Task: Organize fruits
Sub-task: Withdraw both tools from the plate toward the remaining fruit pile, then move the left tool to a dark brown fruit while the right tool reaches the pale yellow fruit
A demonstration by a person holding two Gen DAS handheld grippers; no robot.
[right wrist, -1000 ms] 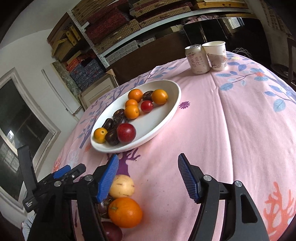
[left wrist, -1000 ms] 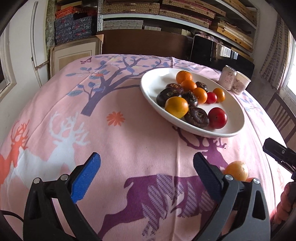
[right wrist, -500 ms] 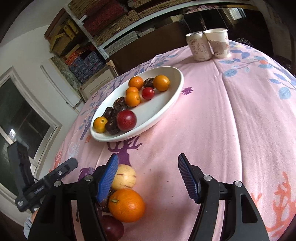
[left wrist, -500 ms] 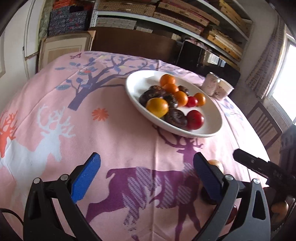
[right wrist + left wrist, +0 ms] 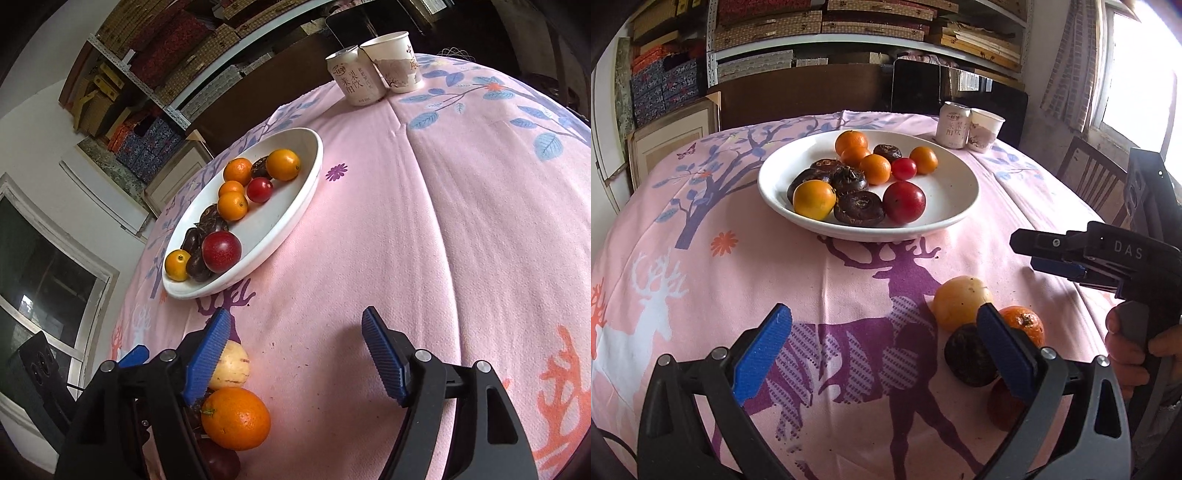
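Both hand-held grippers are spread wide with nothing between their blue pads: the left hand-held gripper (image 5: 882, 347) fills the bottom of its frame, the right hand-held gripper (image 5: 295, 354) the bottom of its own. A white plate (image 5: 960, 206) of oranges, dark fruits and red ones sits at upper centre on the pink tabletop (image 5: 775, 266). Four loose fruits cluster at lower right, touching: a yellow fruit (image 5: 960, 302), an orange (image 5: 1027, 325), a dark fruit (image 5: 967, 358) and a red fruit (image 5: 1001, 410). A can (image 5: 953, 125) and paper cup (image 5: 984, 129) stand beyond the plate.
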